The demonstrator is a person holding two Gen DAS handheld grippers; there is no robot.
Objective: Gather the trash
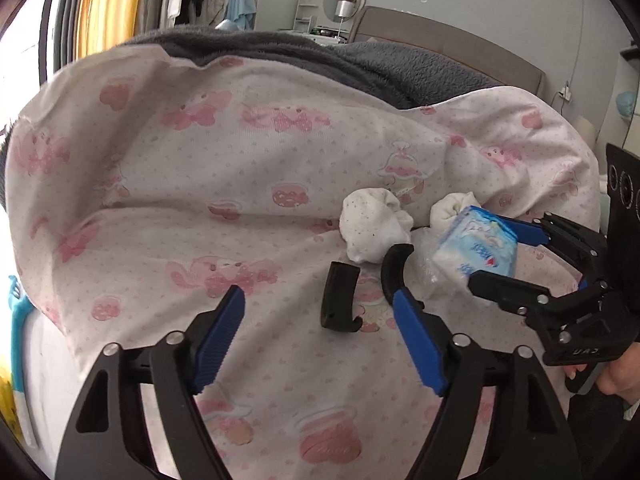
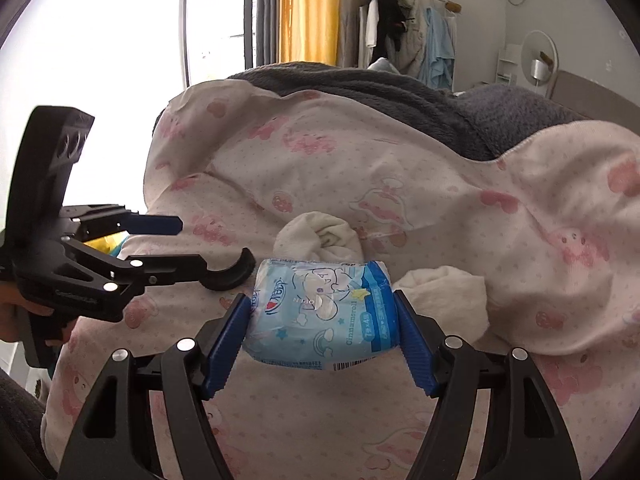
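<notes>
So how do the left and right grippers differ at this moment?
The right gripper is shut on the blue tissue pack, its blue fingers pressing both ends; the left gripper holds nothing, only the pink-print quilt showing between its fingers. The right one carries its pack clear of the quilt; the left one points at a white balled-up sock. Both are hand-held, black with blue fingers.

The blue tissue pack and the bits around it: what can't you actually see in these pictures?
- Tissue pack, right wrist view: underside hidden; ends covered by the right gripper's jaws.
- Farther white bundle, right wrist view: lower part behind the pack.
- Clear wrapper, left wrist view: partly behind the left gripper's jaw.
</notes>
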